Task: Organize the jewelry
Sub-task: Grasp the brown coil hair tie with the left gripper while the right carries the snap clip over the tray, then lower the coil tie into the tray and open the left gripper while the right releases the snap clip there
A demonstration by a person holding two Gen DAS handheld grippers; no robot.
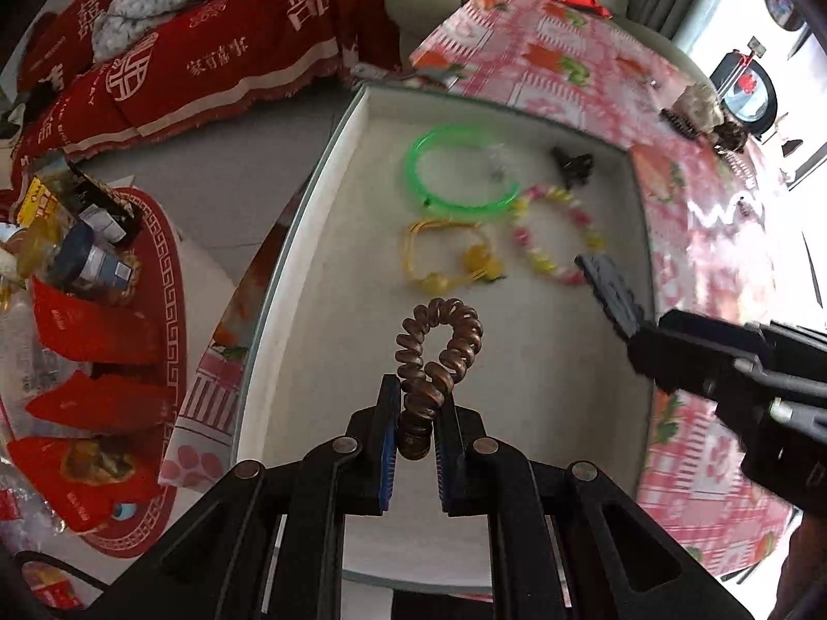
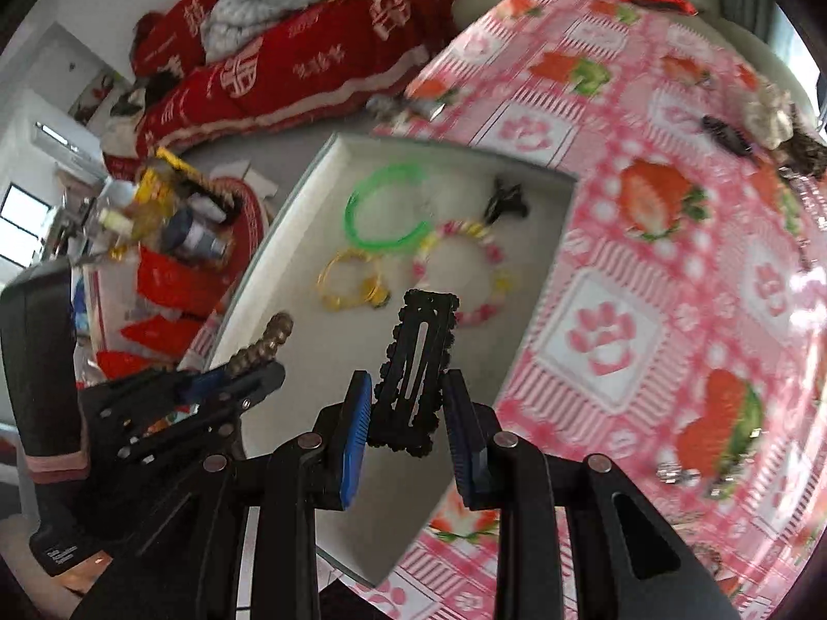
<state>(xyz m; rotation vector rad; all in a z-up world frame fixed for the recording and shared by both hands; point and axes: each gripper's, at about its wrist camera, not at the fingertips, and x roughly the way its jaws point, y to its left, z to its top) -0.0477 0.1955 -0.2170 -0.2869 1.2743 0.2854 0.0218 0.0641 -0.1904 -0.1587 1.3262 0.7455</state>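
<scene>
In the left wrist view, my left gripper (image 1: 419, 399) is shut on the lower end of a brown spiral hair tie (image 1: 439, 330), held over the near part of a white tray (image 1: 331, 268). In the tray lie a green bangle (image 1: 460, 170), a yellow hair tie (image 1: 444, 258), a pink-and-yellow bead bracelet (image 1: 558, 232) and a small black claw clip (image 1: 571, 165). In the right wrist view, my right gripper (image 2: 408, 387) is shut on a black snap hair clip (image 2: 418, 356) above the tray's (image 2: 537, 237) near right side. The left gripper (image 2: 243, 369) hangs just left of it.
A pink strawberry-print cloth (image 2: 646, 284) covers the table around the tray. On it, far right, lie a black comb clip (image 2: 729, 137), a beige scrunchie (image 2: 770, 111) and a small silver piece (image 2: 677, 475). A red stool with bottles (image 1: 88, 258) stands left of the table.
</scene>
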